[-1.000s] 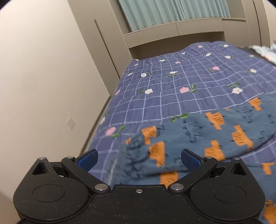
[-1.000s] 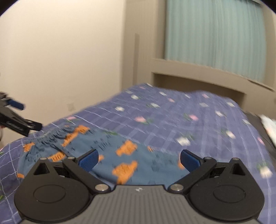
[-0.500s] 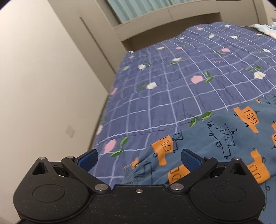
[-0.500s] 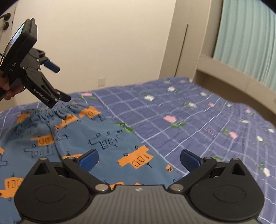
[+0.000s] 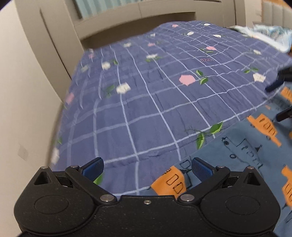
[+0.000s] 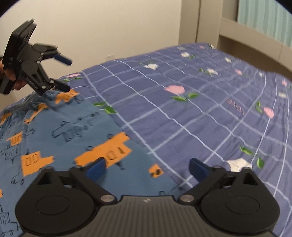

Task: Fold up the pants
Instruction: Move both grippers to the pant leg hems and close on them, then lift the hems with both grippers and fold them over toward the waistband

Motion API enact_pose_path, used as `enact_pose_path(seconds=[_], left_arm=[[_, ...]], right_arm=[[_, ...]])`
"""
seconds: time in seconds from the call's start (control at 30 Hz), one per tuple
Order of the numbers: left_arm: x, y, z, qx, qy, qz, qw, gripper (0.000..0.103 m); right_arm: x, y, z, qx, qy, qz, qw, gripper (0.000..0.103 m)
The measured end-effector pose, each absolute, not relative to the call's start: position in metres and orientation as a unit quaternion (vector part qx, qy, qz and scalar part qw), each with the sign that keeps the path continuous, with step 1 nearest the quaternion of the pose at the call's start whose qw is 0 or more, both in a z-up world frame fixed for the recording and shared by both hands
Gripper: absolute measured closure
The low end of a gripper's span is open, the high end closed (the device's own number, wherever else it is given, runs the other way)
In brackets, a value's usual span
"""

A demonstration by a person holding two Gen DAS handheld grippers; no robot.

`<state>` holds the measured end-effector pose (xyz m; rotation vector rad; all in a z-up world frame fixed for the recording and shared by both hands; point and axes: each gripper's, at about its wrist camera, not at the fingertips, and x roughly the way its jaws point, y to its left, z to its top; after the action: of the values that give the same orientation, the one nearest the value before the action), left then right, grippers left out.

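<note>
The blue pants (image 6: 60, 131) with orange and outlined vehicle prints lie flat on the bed; they also show in the left wrist view (image 5: 242, 156). My left gripper (image 5: 147, 166) is open and empty, low over the pants' far corner by the waistband. In the right wrist view the left gripper (image 6: 65, 74) hovers open above the gathered waistband. My right gripper (image 6: 147, 168) is open and empty, just above the pants' far edge. Its dark fingertips (image 5: 273, 86) show blurred at the right edge of the left wrist view.
A purple checked quilt (image 5: 155, 87) with flower prints covers the bed. A beige wall (image 5: 21, 91) runs along the left side. A beige headboard ledge (image 5: 146, 11) and teal curtain stand at the back. A crumpled light-blue cloth (image 5: 264, 34) lies at the far right.
Both grippers have swung and dropped closer to the bed. The pants now lie flatter and more spread. The left gripper sits lower over the waistband corner.
</note>
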<state>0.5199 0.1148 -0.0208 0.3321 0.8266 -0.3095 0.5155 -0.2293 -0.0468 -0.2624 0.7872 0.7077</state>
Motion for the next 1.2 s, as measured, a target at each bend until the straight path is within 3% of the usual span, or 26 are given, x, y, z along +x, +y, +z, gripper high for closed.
enact_pose_path(seconds=[0.1,0.23,0.3,0.37,0.43,0.47,0.57,0.83,1.07,1.13,1.2], left_arm=[[0.529,0.121,-0.027,0.113,0.421,-0.169,0.884,0.007],[0.535,0.121,-0.040,0.085,0.457,-0.189,0.865,0.022],[0.537,0.118,-0.046,0.086,0.476,-0.192,0.854,0.045],[0.535,0.116,-0.047,0.088,0.480,-0.198,0.850,0.056],[0.532,0.114,-0.044,0.082,0.482,-0.207,0.847,0.074],[0.531,0.113,-0.043,0.080,0.485,-0.212,0.844,0.090],[0.524,0.107,-0.038,0.096,0.481,-0.201,0.848,0.099],[0.516,0.112,-0.001,0.093,0.394,-0.163,0.899,0.099],[0.532,0.111,-0.029,0.078,0.418,-0.144,0.894,0.098],[0.535,0.114,-0.036,0.074,0.426,-0.145,0.890,0.092],[0.537,0.119,-0.036,0.067,0.427,-0.146,0.890,0.073]], right_arm=[[0.523,-0.237,-0.054,-0.110,0.384,0.340,0.852,0.043],[0.522,-0.235,-0.057,-0.119,0.391,0.362,0.838,0.050],[0.522,-0.232,-0.057,-0.124,0.397,0.367,0.832,0.057],[0.522,-0.230,-0.056,-0.124,0.398,0.372,0.829,0.072],[0.520,-0.226,-0.054,-0.126,0.396,0.367,0.832,0.088],[0.517,-0.224,-0.053,-0.133,0.393,0.365,0.834,0.093],[0.512,-0.222,-0.049,-0.141,0.383,0.352,0.842,0.100],[0.502,-0.213,-0.022,-0.175,0.317,0.313,0.878,0.100],[0.530,-0.202,-0.047,-0.175,0.355,0.302,0.867,0.100],[0.534,-0.204,-0.055,-0.164,0.361,0.304,0.866,0.100],[0.534,-0.209,-0.057,-0.152,0.361,0.309,0.867,0.095]])
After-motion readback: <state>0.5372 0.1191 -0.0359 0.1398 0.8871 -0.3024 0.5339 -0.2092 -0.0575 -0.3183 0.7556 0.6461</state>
